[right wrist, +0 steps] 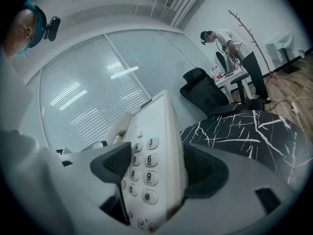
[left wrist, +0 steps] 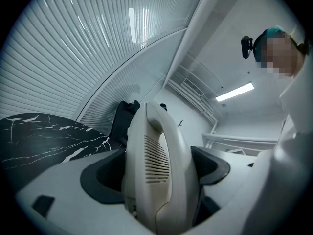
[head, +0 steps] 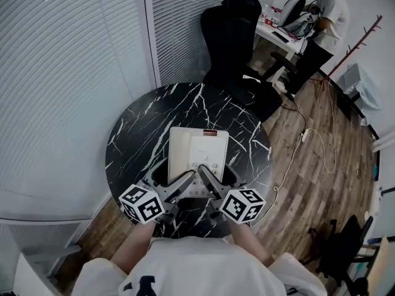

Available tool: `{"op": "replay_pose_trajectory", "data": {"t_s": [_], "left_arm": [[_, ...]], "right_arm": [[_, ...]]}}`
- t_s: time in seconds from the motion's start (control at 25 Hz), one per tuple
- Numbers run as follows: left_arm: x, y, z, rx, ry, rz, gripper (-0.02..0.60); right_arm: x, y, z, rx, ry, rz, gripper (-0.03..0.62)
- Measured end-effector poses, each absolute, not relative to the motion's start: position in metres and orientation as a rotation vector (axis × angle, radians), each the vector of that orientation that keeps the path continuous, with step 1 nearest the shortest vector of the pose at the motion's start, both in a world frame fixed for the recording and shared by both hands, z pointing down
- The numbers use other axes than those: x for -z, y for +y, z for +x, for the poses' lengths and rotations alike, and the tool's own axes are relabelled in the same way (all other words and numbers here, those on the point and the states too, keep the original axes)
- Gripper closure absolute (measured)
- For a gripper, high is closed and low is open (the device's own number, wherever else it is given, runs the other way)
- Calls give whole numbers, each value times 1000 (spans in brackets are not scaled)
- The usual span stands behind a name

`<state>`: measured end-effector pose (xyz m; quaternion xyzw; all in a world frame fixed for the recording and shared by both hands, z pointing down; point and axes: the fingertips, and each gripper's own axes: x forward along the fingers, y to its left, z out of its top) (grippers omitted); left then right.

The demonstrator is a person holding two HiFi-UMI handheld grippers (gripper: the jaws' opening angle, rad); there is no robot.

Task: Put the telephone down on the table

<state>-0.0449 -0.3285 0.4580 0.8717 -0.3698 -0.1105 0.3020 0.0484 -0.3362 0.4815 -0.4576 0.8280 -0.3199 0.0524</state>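
Note:
A cream-white desk telephone (head: 197,156) with its handset on the left side is over the round black marble table (head: 139,128), held at its near end by both grippers. My left gripper (head: 178,185) is shut on the handset side; in the left gripper view the ribbed handset (left wrist: 155,173) fills the space between the dark pads (left wrist: 208,163). My right gripper (head: 213,185) is shut on the keypad side, where the number keys (right wrist: 143,166) sit between its jaws. Whether the telephone's underside touches the table I cannot tell.
A black office chair (head: 233,39) stands just behind the table. A person (head: 326,23) works at a desk at the back right, beside a coat rack (head: 355,45). Cables (head: 308,134) run over the wooden floor to the right. Blinds (head: 68,73) close off the left.

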Motion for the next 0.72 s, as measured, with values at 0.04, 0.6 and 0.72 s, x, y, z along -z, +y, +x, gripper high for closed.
{"op": "replay_pose_trajectory", "data": {"t_s": [0.04, 0.6, 0.72], "left_arm": [[-461, -329, -45, 289, -982, 2305, 170], [-486, -336, -44, 247, -983, 2251, 170], [-491, -335, -45, 234, -985, 2233, 170]], "right_arm": [[-484, -337, 48, 982, 2517, -1391, 253], [-510, -343, 48, 1074, 2506, -1404, 253], [-516, -341, 48, 1100, 2502, -1405, 253]]}}
